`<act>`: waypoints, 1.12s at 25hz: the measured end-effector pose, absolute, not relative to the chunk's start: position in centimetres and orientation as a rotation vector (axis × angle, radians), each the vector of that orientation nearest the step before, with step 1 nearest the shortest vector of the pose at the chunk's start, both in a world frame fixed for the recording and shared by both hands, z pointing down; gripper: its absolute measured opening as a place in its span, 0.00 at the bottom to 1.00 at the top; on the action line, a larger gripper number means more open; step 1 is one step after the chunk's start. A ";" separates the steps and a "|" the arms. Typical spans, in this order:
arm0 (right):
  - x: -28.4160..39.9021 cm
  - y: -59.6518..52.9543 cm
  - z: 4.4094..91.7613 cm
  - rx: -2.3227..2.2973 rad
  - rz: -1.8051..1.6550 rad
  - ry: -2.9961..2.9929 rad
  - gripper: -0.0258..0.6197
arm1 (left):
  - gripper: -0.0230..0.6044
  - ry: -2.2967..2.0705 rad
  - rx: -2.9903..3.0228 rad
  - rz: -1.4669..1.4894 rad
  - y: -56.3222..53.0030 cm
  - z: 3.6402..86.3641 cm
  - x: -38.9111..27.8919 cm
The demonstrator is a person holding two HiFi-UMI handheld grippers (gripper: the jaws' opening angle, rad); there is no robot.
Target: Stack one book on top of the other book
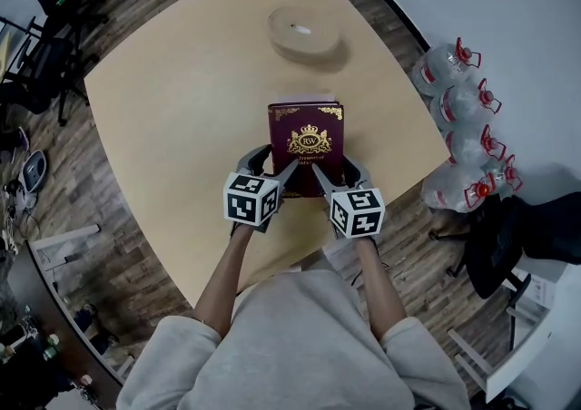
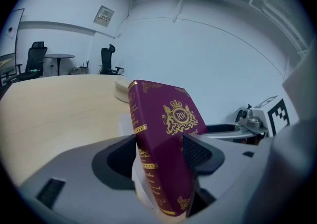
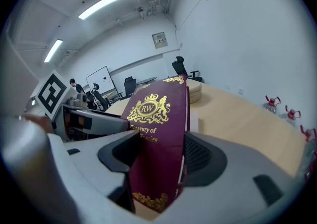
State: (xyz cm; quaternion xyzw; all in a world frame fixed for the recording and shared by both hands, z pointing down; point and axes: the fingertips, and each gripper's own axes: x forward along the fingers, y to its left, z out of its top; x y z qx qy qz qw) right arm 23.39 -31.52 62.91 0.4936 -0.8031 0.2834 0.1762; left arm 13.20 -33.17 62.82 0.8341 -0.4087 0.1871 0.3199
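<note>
**Maroon book clamped at both near corners**

The maroon book (image 1: 306,141), stamped with a gold crest, sat near the middle of the tan table (image 1: 172,100), its cover facing up. A pale flat thing (image 2: 126,125) lay under it, with only an edge showing. The left gripper (image 1: 272,165) was closed on the book's near spine-side corner, pads pressed against both covers. The right gripper (image 1: 339,172) gripped the other near corner in the same way. Farther up the table rested a round beige disc (image 1: 304,32). Several water bottles (image 1: 458,104) stood on the wooden floor off the table's right edge.
</note>
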 end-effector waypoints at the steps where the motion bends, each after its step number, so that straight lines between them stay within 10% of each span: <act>1: 23.4 -31.7 63.2 1.397 0.816 -2.271 0.46 | 0.52 -1.075 2.188 0.496 -33.4 63.1 13.3; 28: 23.7 -34.1 67.8 1.306 1.098 -2.172 0.46 | 0.52 -1.068 2.012 0.483 -35.9 67.6 13.3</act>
